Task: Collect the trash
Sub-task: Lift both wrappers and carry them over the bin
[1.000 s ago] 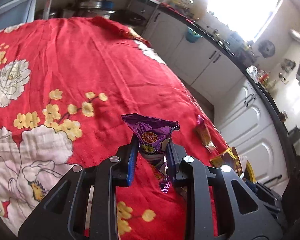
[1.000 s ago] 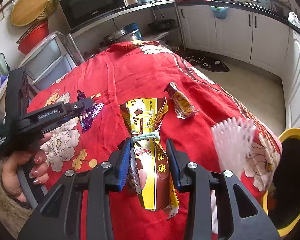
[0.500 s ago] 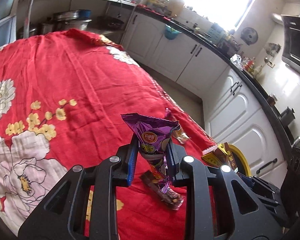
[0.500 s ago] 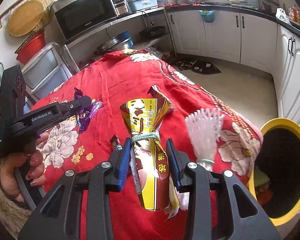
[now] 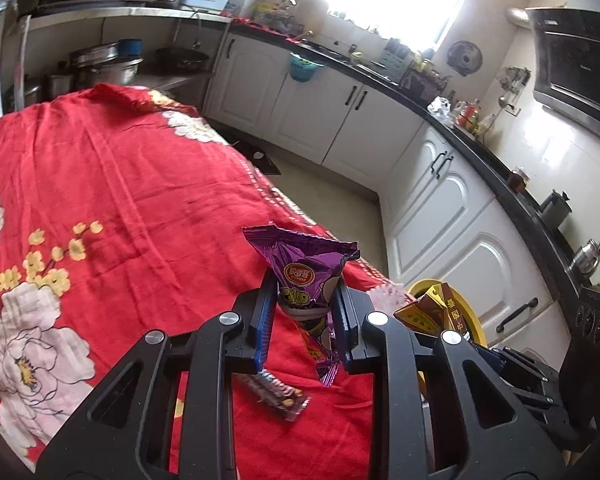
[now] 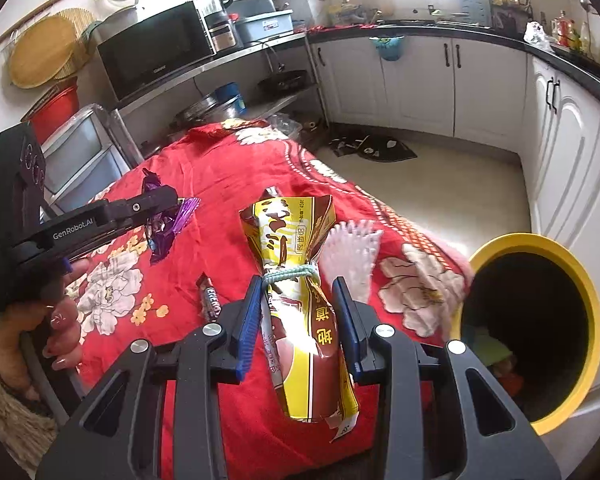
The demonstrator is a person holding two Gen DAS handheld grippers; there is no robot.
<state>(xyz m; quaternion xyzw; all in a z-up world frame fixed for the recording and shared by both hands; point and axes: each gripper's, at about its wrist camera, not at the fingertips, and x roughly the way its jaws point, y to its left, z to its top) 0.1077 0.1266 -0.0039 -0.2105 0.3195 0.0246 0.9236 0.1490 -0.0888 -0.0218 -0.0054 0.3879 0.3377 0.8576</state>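
My left gripper [image 5: 306,308] is shut on a purple snack wrapper [image 5: 304,268], holding it upright above the red floral cloth [image 5: 120,184]. My right gripper [image 6: 298,308] is shut on a yellow and brown packet [image 6: 296,248] tied with a pale string. From the right wrist, the left gripper [image 6: 168,208] shows at the left with its purple wrapper [image 6: 166,236] hanging from it. A yellow bin [image 6: 540,248] with a dark inside stands on the floor just past the table's right edge. A small dark wrapper [image 6: 209,298] and a white foam net [image 6: 352,248] lie on the cloth.
The same dark wrapper [image 5: 278,390] lies under my left fingers. White cabinets [image 5: 440,240] and a black counter line the far side, with open floor [image 6: 452,176] between them and the table. A hand [image 6: 56,320] grips the left tool. Some trash lies inside the bin.
Both grippers have carried their wrappers toward the table's edge and the bin, rising a little. The bin's mouth now shows more fully, and the dark wrapper and foam net have come closer.
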